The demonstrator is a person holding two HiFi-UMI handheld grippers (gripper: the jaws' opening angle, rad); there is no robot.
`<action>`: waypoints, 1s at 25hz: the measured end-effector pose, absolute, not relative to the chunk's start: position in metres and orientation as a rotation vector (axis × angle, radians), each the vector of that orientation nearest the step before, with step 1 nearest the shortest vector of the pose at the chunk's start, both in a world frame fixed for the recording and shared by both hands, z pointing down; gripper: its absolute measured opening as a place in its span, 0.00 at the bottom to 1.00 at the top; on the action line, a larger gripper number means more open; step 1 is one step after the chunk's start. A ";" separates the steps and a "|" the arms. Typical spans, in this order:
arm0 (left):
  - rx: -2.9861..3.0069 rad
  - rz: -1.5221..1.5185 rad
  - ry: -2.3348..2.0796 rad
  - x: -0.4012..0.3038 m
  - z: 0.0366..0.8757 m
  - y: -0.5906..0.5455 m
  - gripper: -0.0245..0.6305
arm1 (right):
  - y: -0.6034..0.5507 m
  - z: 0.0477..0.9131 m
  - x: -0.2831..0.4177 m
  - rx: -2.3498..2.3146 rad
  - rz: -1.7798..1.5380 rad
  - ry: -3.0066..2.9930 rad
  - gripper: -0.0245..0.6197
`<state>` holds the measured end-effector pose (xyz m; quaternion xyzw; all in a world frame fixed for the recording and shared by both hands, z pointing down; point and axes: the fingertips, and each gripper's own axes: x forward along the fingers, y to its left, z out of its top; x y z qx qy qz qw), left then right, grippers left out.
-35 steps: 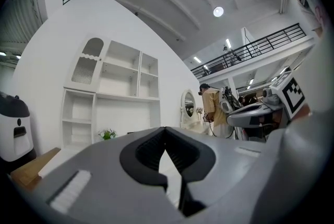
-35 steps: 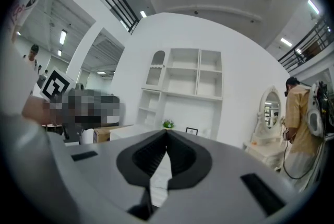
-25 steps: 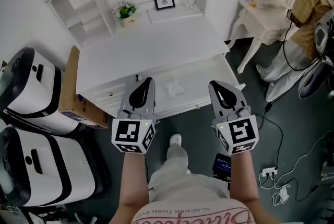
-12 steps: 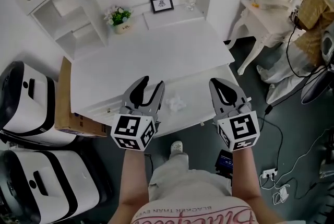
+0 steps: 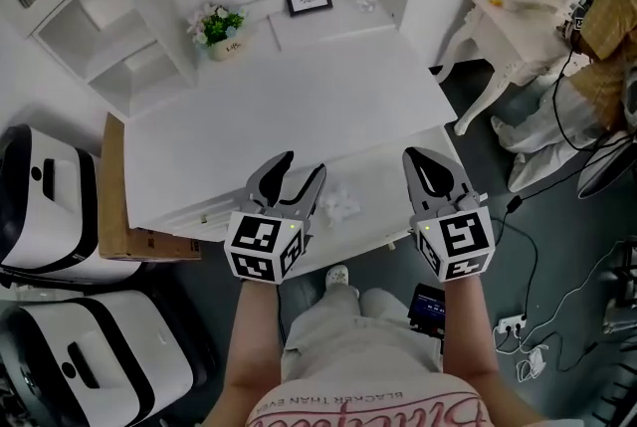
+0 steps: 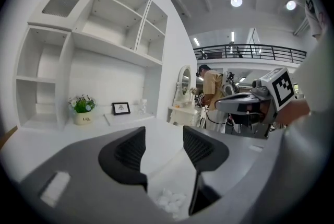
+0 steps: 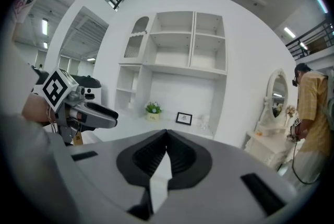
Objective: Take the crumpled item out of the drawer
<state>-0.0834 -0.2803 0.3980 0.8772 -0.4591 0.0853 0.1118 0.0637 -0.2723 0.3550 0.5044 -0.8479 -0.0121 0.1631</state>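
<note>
Left gripper (image 5: 302, 166): jaws spread wide, having just been opening, with nothing clasped between the pads. The crumpled item (image 5: 341, 203), a white wad, lies on the floor of the open drawer (image 5: 383, 182). In the left gripper view it appears low in the gap between the two jaws, below them and untouched; in the head view it sits just beside the left gripper's right-hand jaw. Right gripper (image 5: 416, 156): jaws closed tip to tip on nothing, over the drawer, with the crumpled item well to the left of its jaws. The white desk top (image 5: 289, 97) extends beyond both pairs of jaws.
</note>
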 end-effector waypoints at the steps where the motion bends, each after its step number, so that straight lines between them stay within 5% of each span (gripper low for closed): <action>1: 2.558 0.259 -1.337 -0.083 0.406 -0.282 0.39 | -0.274 0.361 0.065 1.433 -0.017 -2.410 0.05; 25: 2.038 0.548 -1.071 -0.063 0.620 -0.265 0.37 | -0.262 0.541 0.086 1.259 0.442 -2.196 0.05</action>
